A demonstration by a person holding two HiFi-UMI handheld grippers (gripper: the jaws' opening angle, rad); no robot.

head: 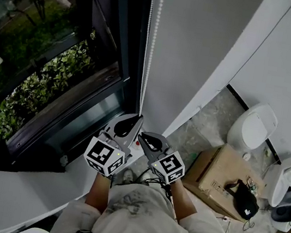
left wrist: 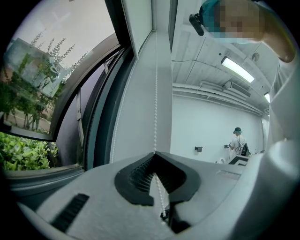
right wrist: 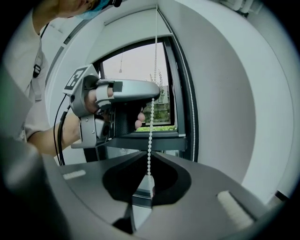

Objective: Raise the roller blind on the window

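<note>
Well, both grippers are on the chain (head: 149, 42) at the right edge of the window (head: 59, 71).
The left gripper (left wrist: 154, 153) is clenched on the chain, with the beads running down through its closed tips. The right gripper (right wrist: 150, 154) sits just below it on the same strand, its jaws eased slightly apart with beads passing between them. The chain hangs straight along the window's right frame, and both grippers are near the window's lower right corner.
</note>
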